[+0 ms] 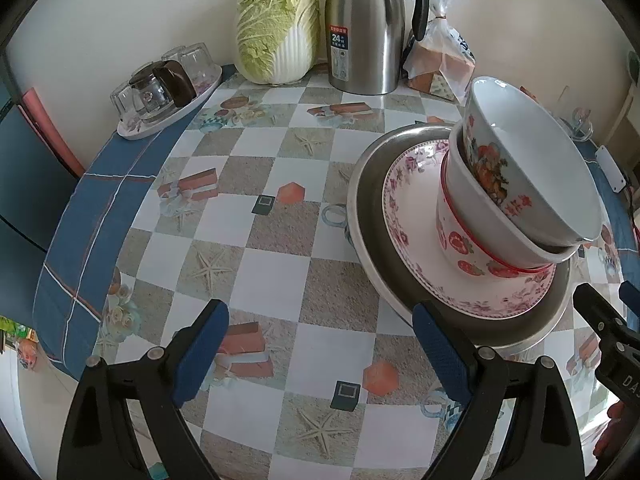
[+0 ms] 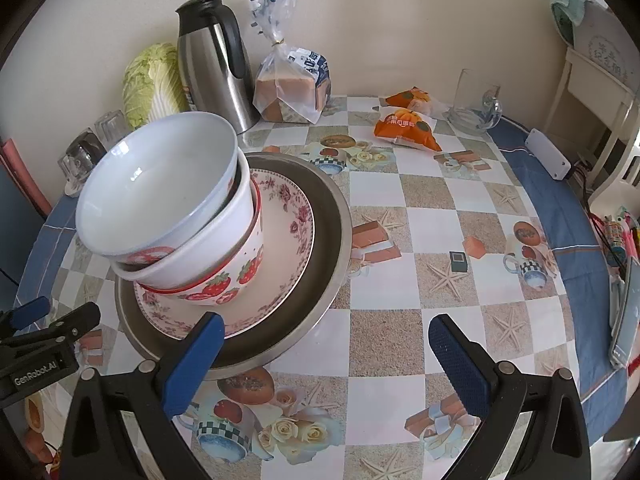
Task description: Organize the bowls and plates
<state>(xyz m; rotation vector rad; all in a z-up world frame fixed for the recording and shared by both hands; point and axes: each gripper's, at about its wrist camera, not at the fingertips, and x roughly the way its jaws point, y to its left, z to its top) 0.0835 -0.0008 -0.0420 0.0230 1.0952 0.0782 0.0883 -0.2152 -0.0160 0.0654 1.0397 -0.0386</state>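
While the left gripper and right gripper both hover spread wide with nothing between their fingers, just beyond them a metal tray on the table carries a floral plate, a strawberry bowl, and two tilted white bowls nested inside.

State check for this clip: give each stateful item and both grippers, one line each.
left gripper: open, empty
right gripper: open, empty
top bowl: tilted, nested in the stack
strawberry bowl: upright on floral plate
floral plate: inside metal basin
metal basin: on table
thermos: upright, lid on
bread bag: tied shut
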